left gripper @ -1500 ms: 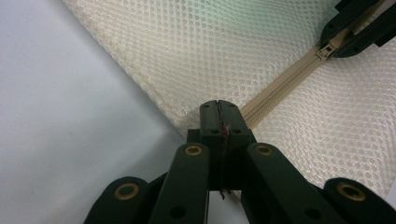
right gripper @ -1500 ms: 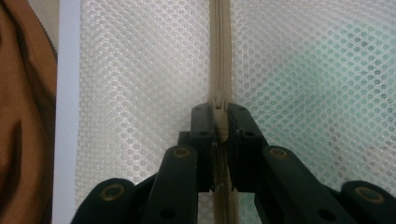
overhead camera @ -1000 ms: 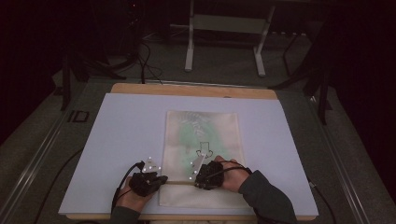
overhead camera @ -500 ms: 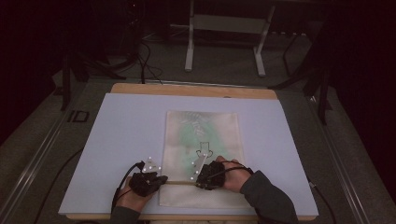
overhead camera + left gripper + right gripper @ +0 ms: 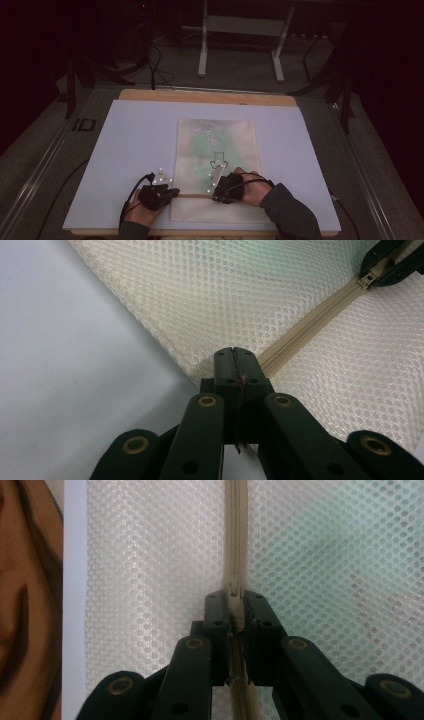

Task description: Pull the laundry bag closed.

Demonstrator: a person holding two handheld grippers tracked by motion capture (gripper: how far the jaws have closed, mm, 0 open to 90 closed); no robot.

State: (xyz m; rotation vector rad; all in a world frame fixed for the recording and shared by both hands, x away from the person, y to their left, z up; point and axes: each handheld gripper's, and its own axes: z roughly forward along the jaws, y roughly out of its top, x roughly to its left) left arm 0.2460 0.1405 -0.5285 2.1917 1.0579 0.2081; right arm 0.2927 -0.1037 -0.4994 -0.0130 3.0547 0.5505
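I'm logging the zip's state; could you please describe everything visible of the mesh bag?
The mesh bag is a flat cream honeycomb-net pouch, with greenish contents showing through, lying on the white table cover. A beige zip crosses its near end. The left claw pinches the bag's edge at the zip's end; the right claw grips the slider.

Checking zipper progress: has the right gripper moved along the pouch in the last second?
Yes. In the high view the right gripper, shut on the zipper pull, has shifted slightly rightward along the zipper, away from the left gripper at the mesh pouch's edge.
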